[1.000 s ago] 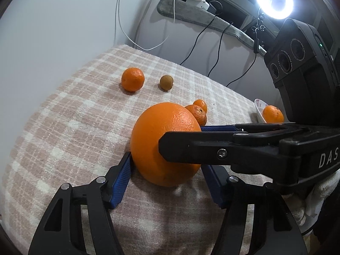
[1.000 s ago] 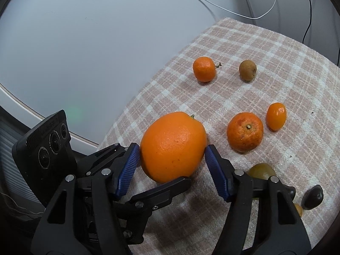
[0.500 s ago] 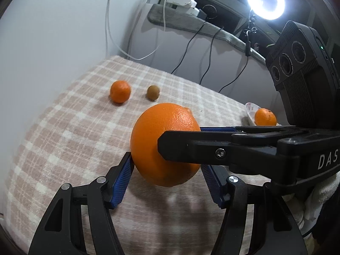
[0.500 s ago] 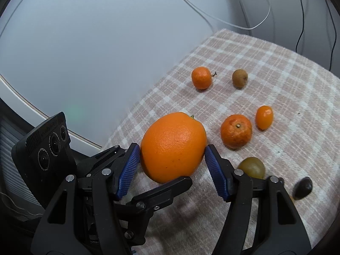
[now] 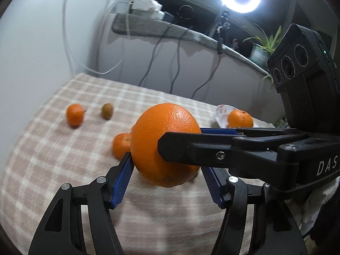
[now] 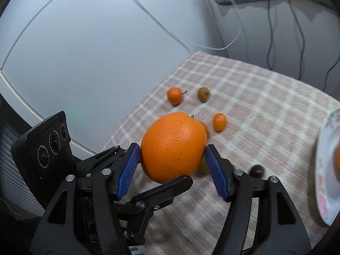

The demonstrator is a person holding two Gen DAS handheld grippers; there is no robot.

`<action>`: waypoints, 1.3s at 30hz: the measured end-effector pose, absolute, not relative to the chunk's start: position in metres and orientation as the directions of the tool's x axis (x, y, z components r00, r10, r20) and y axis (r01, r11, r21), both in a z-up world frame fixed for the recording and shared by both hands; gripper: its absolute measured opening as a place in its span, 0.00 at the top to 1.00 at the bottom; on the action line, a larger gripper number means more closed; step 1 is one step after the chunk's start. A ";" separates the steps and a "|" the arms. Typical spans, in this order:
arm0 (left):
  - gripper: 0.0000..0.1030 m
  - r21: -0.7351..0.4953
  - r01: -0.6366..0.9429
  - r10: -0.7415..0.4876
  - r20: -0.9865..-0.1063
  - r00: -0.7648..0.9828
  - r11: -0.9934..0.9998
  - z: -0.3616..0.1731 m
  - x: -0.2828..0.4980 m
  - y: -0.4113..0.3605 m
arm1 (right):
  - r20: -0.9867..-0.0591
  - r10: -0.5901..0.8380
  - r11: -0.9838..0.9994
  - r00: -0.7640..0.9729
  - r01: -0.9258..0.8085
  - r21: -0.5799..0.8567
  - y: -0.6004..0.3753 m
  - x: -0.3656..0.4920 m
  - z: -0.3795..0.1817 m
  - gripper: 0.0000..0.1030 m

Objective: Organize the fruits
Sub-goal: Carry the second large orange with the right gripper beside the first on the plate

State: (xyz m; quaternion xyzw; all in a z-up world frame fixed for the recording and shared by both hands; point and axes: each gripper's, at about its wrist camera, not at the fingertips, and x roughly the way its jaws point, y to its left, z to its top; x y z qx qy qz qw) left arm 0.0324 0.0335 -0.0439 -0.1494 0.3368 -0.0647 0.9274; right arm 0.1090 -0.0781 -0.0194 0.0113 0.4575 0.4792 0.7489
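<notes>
A large orange [image 5: 165, 144] [image 6: 173, 146] is held above the checked cloth by both grippers at once. My left gripper [image 5: 166, 170] is shut on it with its blue pads at the sides. My right gripper [image 6: 172, 163] is shut on it too, and its black fingers [image 5: 191, 150] cross the orange in the left wrist view. A white plate [image 5: 223, 114] [image 6: 325, 170] at the right holds one mandarin [image 5: 240, 118].
On the cloth lie a mandarin [image 6: 174, 95], a brown kiwi-like fruit [image 6: 203, 94], a small kumquat [image 6: 220, 122], another mandarin [image 5: 121, 146], a dark round fruit [image 6: 256, 170] and a green fruit half hidden under the orange. Cables hang on the back wall.
Both grippers have lifted the large orange off the cloth and carried it up and toward the plate side. The plate has come into the right wrist view.
</notes>
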 end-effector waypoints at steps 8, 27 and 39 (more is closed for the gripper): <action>0.38 -0.317 0.109 -0.284 -0.584 0.760 0.942 -0.030 0.055 -0.010 | -0.663 0.716 0.602 0.217 -0.672 0.430 -0.130 0.118 -0.004 0.35; 0.38 -0.319 0.331 -0.459 -0.600 0.655 0.888 -0.025 0.110 -0.127 | -0.668 0.623 0.765 0.407 -0.494 0.413 -0.265 0.147 -0.005 0.35; 0.38 -0.301 0.416 -0.507 -0.625 0.593 0.858 -0.030 0.135 -0.179 | -0.675 0.571 0.817 0.467 -0.402 0.413 -0.318 0.161 -0.012 0.35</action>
